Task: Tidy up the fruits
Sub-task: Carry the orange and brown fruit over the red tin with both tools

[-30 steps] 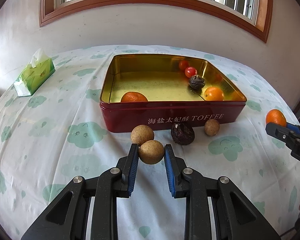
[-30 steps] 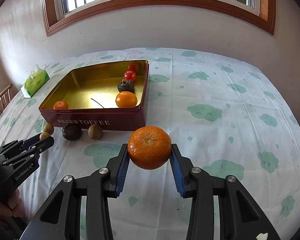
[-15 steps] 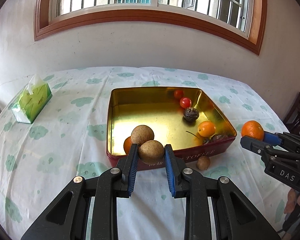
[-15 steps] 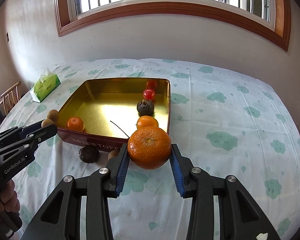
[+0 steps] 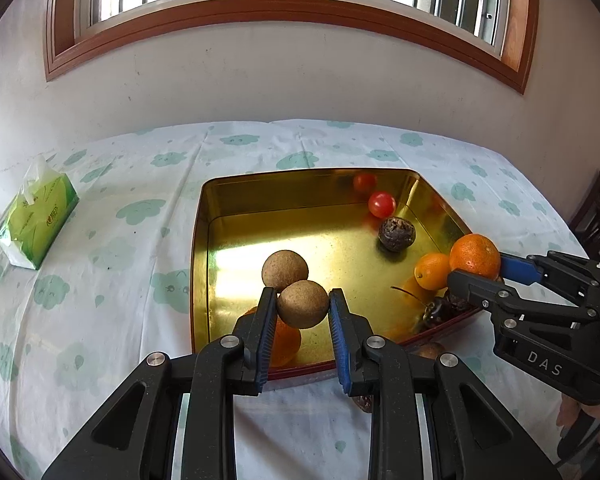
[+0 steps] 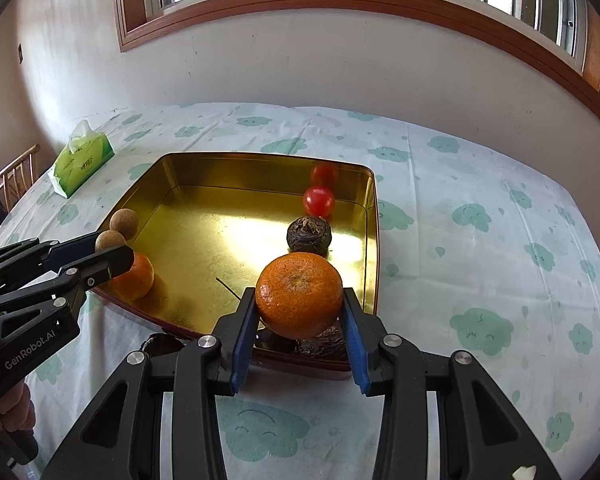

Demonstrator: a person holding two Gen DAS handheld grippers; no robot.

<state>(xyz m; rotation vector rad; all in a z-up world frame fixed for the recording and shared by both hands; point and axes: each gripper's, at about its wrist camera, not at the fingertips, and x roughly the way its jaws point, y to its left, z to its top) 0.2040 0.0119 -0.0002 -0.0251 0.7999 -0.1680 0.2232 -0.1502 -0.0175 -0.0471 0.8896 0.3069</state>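
Observation:
My left gripper [image 5: 302,306] is shut on a brown round fruit [image 5: 302,304], with a second brown fruit [image 5: 285,271] attached just beyond it, held above the near edge of the gold tin [image 5: 260,196]. My right gripper [image 6: 299,300] is shut on a large orange [image 6: 299,294], held above the tin's near right corner. It also shows in the left wrist view [image 5: 475,256]. Inside the tin lie a red tomato [image 6: 318,201], a dark wrinkled fruit [image 6: 309,234] and small oranges [image 6: 134,277] [image 5: 433,270].
A green tissue pack [image 5: 36,220] lies at the far left on the cloud-print cloth. Dark and brown fruits [image 6: 160,344] [image 5: 430,350] lie on the cloth in front of the tin. A wooden chair [image 6: 16,176] stands beyond the left table edge.
Both grippers have risen and moved forward over the tin, each still holding its fruit. The paired brown fruits came up off the cloth.

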